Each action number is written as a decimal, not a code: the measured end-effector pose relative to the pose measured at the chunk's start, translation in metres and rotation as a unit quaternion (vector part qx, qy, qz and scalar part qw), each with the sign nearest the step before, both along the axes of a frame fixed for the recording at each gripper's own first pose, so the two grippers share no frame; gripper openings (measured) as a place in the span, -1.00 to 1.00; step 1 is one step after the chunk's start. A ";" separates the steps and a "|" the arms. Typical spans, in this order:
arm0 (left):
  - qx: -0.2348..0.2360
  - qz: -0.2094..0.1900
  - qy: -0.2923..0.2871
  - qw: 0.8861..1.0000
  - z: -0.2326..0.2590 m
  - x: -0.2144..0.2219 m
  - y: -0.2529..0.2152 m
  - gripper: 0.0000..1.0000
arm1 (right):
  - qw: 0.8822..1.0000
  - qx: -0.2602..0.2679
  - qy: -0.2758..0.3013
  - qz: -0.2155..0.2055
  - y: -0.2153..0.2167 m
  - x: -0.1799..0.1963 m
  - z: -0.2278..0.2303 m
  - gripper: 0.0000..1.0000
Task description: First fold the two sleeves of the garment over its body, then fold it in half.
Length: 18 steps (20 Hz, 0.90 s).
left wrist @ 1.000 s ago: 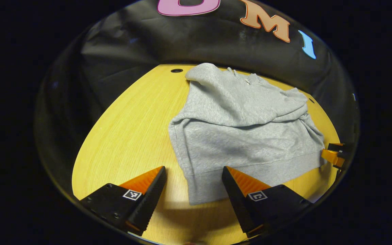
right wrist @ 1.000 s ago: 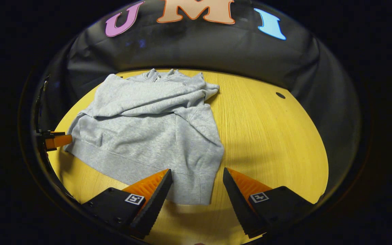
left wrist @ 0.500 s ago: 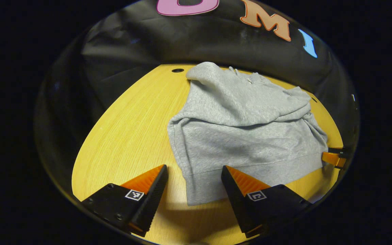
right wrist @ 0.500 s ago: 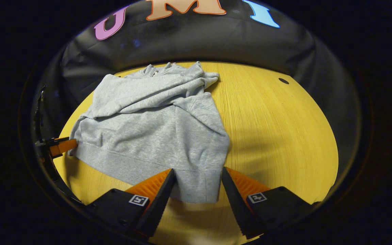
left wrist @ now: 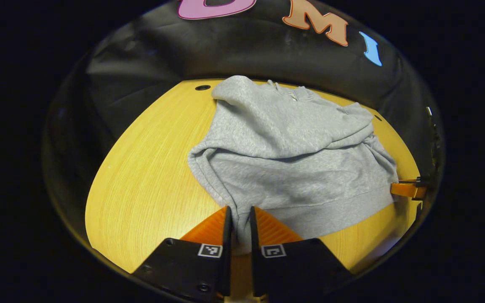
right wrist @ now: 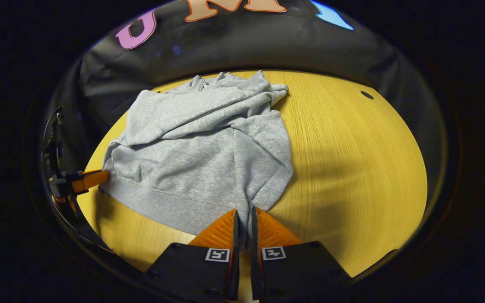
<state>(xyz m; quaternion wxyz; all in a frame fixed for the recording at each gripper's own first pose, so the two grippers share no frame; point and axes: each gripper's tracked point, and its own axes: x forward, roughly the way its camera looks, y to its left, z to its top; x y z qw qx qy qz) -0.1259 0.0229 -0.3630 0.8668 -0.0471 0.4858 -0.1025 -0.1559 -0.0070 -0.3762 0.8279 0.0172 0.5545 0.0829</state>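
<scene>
- Grey fleece sweatshirt (left wrist: 293, 160) lies on the yellow wooden table (left wrist: 150, 176), collar away from the jaws, hem nearest.
- Left gripper (left wrist: 240, 219) and right gripper (right wrist: 243, 221): jaws each clamped on a hem corner.

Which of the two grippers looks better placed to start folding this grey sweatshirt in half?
Neither alone, probably. The left gripper pinches one hem corner of the sweatshirt and the right gripper the other, sleeves already folded over the body, so both look ready to lift together.

- Garment (left wrist: 293, 168): was plain heather grey, unpatterned.
- Table (right wrist: 352, 168): was yellow with fine wood grain.
- Booth wall (left wrist: 234, 54): was black cloth.
</scene>
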 end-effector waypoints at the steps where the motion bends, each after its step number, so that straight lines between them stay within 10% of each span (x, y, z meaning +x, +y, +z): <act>1: -0.003 0.000 0.006 1.000 0.000 0.000 -0.001 -0.74 | 1.000 0.003 0.003 -0.006 0.000 0.000 0.001 -0.73; 5: -0.021 0.018 0.027 0.999 0.004 -0.009 -0.003 -1.00 | 1.000 0.015 0.009 -0.014 0.000 -0.004 0.009 -0.74; 18: -0.023 0.004 0.054 0.998 0.015 -0.012 -0.002 -0.98 | 0.999 0.036 0.037 0.008 0.001 0.003 0.032 -0.74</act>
